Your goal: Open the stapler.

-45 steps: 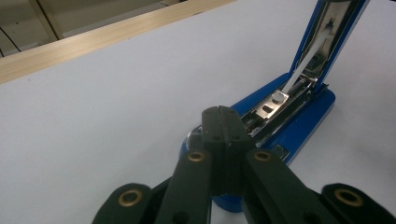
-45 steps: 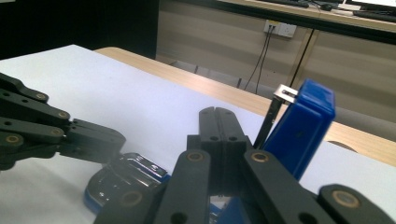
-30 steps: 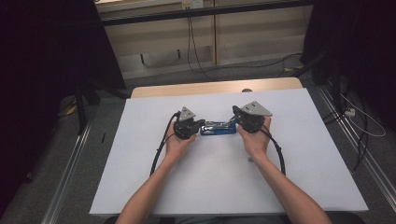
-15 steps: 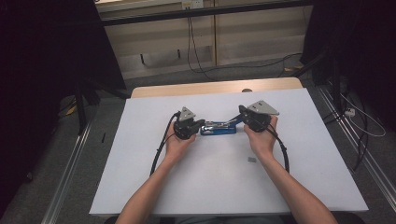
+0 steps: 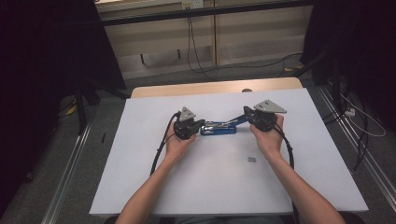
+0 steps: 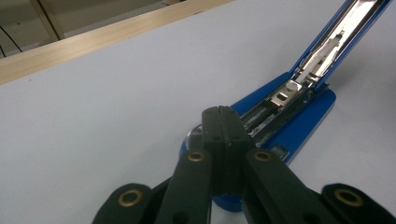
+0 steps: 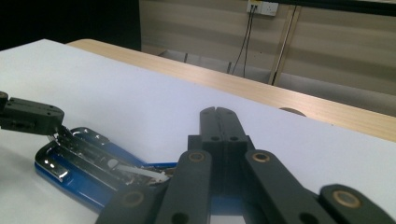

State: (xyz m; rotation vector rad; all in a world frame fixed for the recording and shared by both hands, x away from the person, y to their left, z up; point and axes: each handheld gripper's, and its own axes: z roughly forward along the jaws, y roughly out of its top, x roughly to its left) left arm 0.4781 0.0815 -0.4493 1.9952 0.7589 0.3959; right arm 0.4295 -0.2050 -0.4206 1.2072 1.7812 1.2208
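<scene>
A blue stapler (image 5: pixel 218 130) lies swung open in the middle of the white table (image 5: pixel 210 186). My left gripper (image 5: pixel 201 123) is shut, and its joined tips (image 6: pixel 222 112) rest over the left end of the stapler's base (image 6: pixel 303 116). The stapler's metal arm (image 6: pixel 345 28) slopes up from the base toward my right gripper (image 5: pixel 246 112). That gripper (image 7: pixel 217 114) is shut too, with nothing between its tips, and the blue cover shows beneath its jaws. In the right gripper view the open stapler (image 7: pixel 70 172) lies low on the left, with the left gripper's jaws on its far end.
A small grey piece (image 5: pixel 251 159) lies on the table near my right wrist. A wooden strip (image 5: pixel 215 87) runs along the table's far edge, with a wall and hanging cables (image 5: pixel 189 32) behind it. Black cables (image 5: pixel 161 149) trail from both grippers toward me.
My right hand has moved a little to the right, and the stapler's arm has swung further open with it. The small grey piece has come into sight beside that wrist. The left hand has stayed put.
</scene>
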